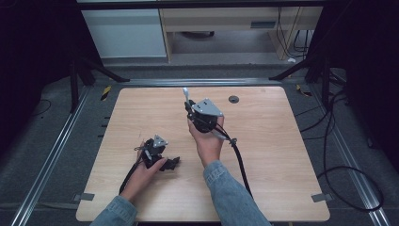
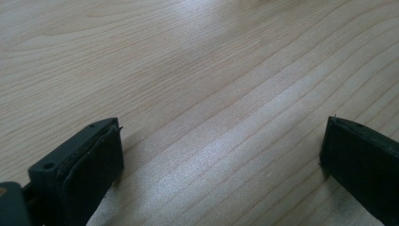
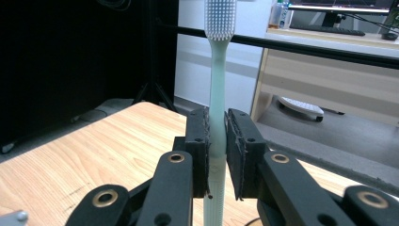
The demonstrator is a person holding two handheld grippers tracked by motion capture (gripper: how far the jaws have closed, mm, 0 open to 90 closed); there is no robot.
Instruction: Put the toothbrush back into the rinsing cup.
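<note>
Overhead, from the high view, we list a wooden table [image 1: 282,155]; the right gripper [image 1: 187,104] raised above its middle, a pale toothbrush [image 1: 186,93] sticking up from it; the left gripper [image 1: 173,162] low by the near left.

Next, the left gripper view: we record both jaws spread wide over bare wood grain [image 2: 211,84], nothing between them.

Last, the right gripper view: we record the jaws clamped on the toothbrush [image 3: 219,80] mid-handle, bristled head uppermost. Risk, as we judge it: the slim handle could pivot or slide between the pads if the wrist tilts. Containers: we see none.
</note>
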